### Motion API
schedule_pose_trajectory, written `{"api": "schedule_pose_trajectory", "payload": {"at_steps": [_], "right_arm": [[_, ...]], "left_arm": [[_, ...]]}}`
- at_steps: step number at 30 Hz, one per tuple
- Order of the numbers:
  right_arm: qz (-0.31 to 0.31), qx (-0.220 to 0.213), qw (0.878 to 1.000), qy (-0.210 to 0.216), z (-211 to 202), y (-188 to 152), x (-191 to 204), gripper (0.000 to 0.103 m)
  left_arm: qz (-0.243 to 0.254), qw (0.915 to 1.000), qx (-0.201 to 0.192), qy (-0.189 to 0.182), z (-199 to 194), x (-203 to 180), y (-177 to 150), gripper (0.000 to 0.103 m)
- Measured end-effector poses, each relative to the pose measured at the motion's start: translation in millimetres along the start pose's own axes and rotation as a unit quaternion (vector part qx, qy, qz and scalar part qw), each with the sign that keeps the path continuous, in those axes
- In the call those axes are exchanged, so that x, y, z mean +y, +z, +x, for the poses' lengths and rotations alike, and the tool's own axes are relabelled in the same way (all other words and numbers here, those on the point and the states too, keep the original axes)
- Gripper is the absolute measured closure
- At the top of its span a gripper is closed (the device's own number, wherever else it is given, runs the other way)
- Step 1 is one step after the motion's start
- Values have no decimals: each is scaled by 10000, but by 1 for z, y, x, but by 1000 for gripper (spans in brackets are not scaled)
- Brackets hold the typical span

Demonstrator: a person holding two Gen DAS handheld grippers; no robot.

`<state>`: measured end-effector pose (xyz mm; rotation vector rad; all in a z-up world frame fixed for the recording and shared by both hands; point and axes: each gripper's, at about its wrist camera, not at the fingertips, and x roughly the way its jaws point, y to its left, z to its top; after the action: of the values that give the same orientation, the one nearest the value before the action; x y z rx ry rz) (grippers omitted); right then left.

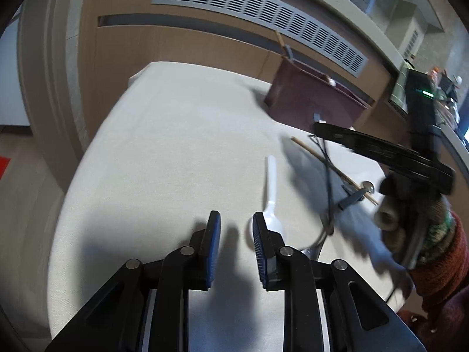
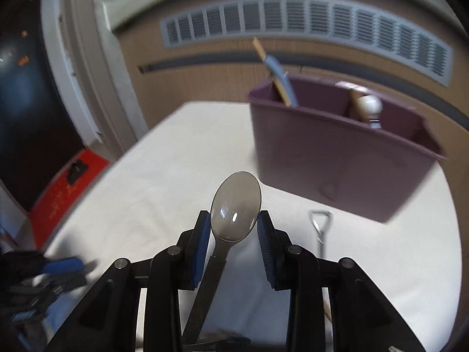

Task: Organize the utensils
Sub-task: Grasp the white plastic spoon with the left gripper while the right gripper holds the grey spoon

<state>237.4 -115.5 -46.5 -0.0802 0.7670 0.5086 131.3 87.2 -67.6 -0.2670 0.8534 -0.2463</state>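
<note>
**Spoon in the air, bin up ahead**

I have the right gripper [image 2: 234, 226] lifted over the table [image 2: 164, 182]; a dark see-through spoon [image 2: 236, 202] sits between its blue pads, bowl end pointing forward. The pads [image 2: 205, 234] look a bit wider than the handle, so I cannot tell if the claw is really clenched on it or only cradling it; the spoon stays up off the cloth, so I think it is held somehow.

The purple bin [image 2: 337, 158] stands near the far edge of the table; a wooden stick and a blue handle already poke out of its left part, and something white sits in the right part. I judge this step to be carrying the spoon to the bin; next I need to reach forward, get above the rim, tip the spoon down, and let go over one part.

My left gripper [image 1: 236, 228] is released and holds nothing; its right pad is just beside the bowl of a white plastic spoon [image 1: 271, 187] lying on the table. A chopstick [image 1: 331, 167] and a wire tool [image 1: 325, 182] wait near the right edge.
</note>
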Motion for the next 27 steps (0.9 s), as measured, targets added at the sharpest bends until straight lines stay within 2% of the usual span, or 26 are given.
{"api": "schedule_pose_trajectory", "payload": {"at_steps": [4, 9, 12, 14, 18, 24, 27], "right_arm": [[134, -334, 9993, -94, -50, -21, -20, 73], [349, -670, 9961, -459, -85, -46, -47, 73], [447, -828, 9937, -613, -101, -54, -57, 73], [412, -994, 9915, -726, -110, -59, -58, 73], [260, -1125, 9897, -851, -121, -63, -58, 73], [277, -1169, 9893, -830, -120, -60, -60, 73], [265, -1150, 9898, -800, -118, -61, -59, 73]], "left_arm": [[166, 9998, 31, -44, 3, -13, -2, 68], [772, 9968, 178, -58, 16, -43, 17, 66], [1056, 9931, 505, 116, 40, -57, 34, 66], [1275, 9891, 633, 368, 53, -64, 38, 67], [1138, 9882, 880, 527, 68, -61, 42, 75], [1168, 9865, 911, 695, 78, -61, 44, 83], [1110, 9869, 962, 674, 83, -60, 44, 83]]}}
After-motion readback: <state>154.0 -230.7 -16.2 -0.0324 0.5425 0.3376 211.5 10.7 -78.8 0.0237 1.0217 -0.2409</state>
